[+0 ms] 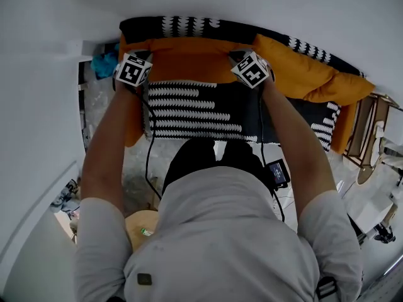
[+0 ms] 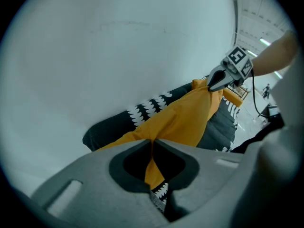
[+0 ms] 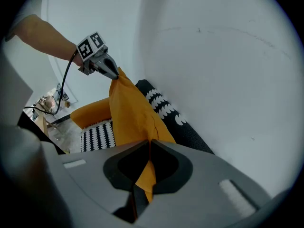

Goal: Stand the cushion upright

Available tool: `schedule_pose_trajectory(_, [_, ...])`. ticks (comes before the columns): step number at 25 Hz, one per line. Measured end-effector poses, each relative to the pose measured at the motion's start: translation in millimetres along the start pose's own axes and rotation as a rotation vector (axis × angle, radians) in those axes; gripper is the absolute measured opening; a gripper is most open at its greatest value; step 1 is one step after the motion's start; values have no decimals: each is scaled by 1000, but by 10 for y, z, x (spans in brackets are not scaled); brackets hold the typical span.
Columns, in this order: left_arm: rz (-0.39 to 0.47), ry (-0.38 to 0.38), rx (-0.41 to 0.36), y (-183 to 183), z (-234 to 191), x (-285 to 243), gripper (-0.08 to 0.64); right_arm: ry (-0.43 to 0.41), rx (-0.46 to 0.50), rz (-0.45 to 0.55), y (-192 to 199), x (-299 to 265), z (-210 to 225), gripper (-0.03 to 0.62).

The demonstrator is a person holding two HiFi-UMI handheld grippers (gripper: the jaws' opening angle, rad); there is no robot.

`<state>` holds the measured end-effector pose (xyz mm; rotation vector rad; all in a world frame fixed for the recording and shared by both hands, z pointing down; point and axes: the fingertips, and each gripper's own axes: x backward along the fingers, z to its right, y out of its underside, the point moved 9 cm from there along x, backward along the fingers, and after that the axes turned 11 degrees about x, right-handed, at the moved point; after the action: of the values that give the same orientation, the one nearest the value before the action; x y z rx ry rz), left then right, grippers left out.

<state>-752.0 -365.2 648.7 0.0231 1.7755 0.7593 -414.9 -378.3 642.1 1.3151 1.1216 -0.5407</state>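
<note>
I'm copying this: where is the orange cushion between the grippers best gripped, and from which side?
Pinch the orange cushion at its two top corners, from the front and above: it is wide and soft, and there the left gripper and right gripper shut on thin fabric.

text: none readable | labels: none | numbers: none

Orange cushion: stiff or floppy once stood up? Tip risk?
Likely floppy: the orange cushion creases into thin folds where the left gripper and right gripper pinch its edge. Probably light: two fabric pinches seem to hold it up. May slump unless leaned against the wall.
</note>
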Motion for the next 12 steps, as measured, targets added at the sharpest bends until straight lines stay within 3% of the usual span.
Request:
schedule_pose_trajectory(4, [0, -2, 24, 7, -94, -141, 26, 0, -9, -13, 6, -147, 64, 23])
schedule_pose_trajectory(12, [20, -13, 41, -193, -198, -386, 44, 54, -131, -73, 111, -351, 226, 28])
